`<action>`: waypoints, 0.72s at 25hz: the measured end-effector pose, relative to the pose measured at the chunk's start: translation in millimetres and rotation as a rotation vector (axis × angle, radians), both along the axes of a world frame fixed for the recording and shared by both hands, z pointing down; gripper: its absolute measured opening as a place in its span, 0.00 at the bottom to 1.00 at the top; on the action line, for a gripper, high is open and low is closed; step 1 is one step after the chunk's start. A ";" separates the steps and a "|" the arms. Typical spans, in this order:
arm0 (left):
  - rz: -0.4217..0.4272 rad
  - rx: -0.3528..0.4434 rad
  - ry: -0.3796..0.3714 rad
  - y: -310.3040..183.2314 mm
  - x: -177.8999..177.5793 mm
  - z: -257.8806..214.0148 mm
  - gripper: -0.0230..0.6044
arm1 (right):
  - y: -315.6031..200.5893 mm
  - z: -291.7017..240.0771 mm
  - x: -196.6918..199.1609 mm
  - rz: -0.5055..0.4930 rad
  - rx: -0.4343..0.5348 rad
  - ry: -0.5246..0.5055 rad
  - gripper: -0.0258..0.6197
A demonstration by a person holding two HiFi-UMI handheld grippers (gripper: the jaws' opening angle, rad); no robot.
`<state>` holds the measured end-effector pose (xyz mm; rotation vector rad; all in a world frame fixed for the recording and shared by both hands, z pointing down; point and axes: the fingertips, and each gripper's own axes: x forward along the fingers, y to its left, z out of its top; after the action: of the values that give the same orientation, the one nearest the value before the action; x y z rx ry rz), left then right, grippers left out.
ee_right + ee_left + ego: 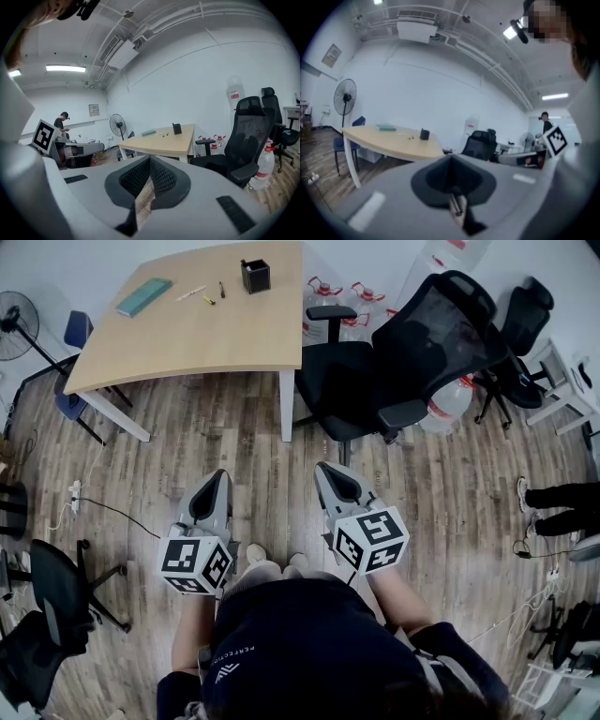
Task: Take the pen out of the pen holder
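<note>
Light wooden table with white legs (187, 338), black square pen holder (255, 276) upright near the table's far edge, three small pens (190, 293) lying on the table left of the holder, left gripper (219, 474) and right gripper (324, 467) well short of the table, both with jaws pressed together and empty.

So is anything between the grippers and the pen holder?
Nothing visible does. Only floor and bare tabletop lie between the left gripper, the right gripper and the pen holder; the black chair stands off to the right.

Bright, even glow from ceiling strip light (65, 68) above jaws; left gripper view blurred; fisheye-warped, dark corners.
</note>
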<state>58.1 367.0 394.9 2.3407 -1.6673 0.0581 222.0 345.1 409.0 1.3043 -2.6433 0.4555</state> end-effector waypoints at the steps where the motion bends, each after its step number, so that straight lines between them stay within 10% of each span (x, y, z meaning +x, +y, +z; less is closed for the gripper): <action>1: 0.002 -0.001 -0.003 0.8 4.0 1.1 0.04 | 0.8 0.3 3.9 0.003 -0.001 -0.007 0.04; 18: 0.008 -0.048 -0.002 -6.2 22.8 11.9 0.04 | -5.6 8.3 28.0 -0.001 -0.013 0.010 0.04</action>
<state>80.9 360.9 406.8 2.3130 -1.6383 0.1007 250.0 339.5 417.3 1.2988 -2.6283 0.4636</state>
